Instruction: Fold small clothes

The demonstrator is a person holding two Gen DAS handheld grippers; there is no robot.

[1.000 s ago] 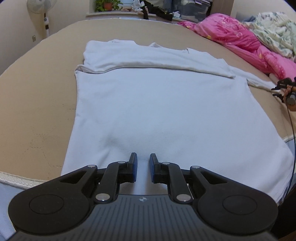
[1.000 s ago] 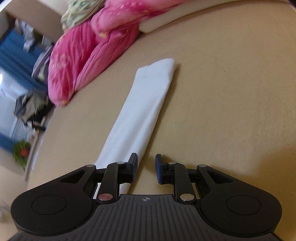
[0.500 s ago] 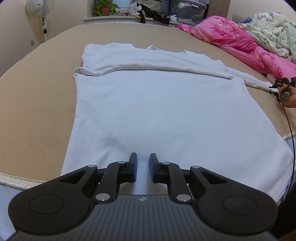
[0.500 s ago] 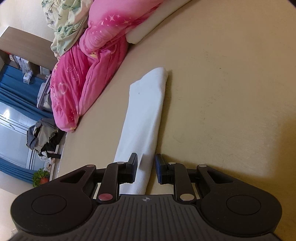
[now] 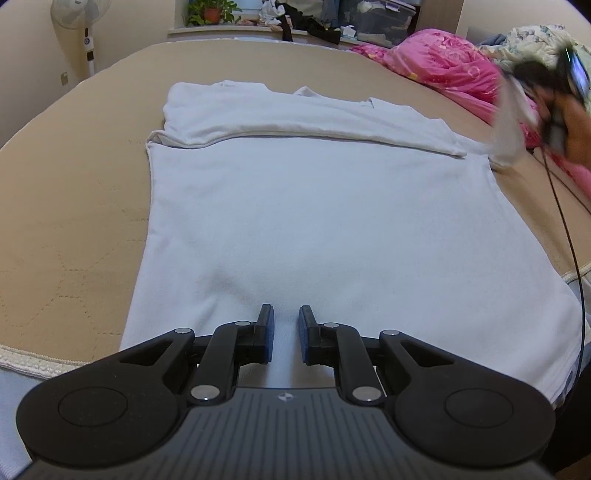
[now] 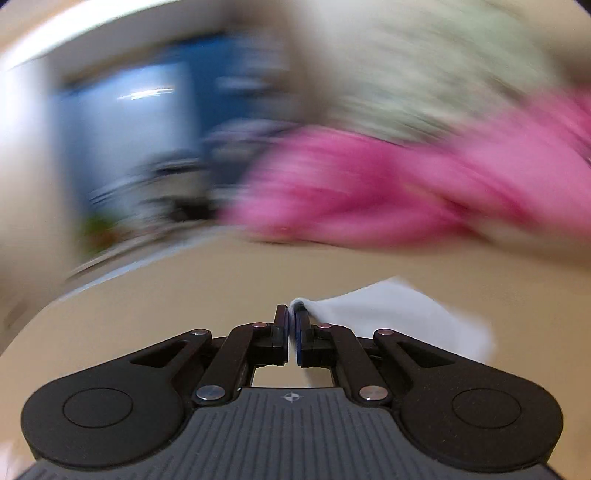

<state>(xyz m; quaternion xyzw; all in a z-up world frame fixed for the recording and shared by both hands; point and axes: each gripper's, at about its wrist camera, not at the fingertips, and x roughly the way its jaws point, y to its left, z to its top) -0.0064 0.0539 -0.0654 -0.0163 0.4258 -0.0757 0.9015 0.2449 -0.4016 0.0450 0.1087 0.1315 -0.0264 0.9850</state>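
A white long-sleeved shirt lies flat on the tan bed, with its left sleeve folded across the chest. My left gripper is open and empty, hovering over the shirt's hem. My right gripper is shut on the end of the shirt's right sleeve and holds it lifted off the bed. In the left wrist view the right gripper appears blurred at the far right, with the raised sleeve hanging from it.
A pink quilt and a floral blanket are heaped at the bed's right side. A fan stands at the back left. A windowsill with a plant and clutter lies beyond the bed.
My right gripper closed on the sleeve end and swung up fast with it; its view is now blurred. The left gripper has barely moved.
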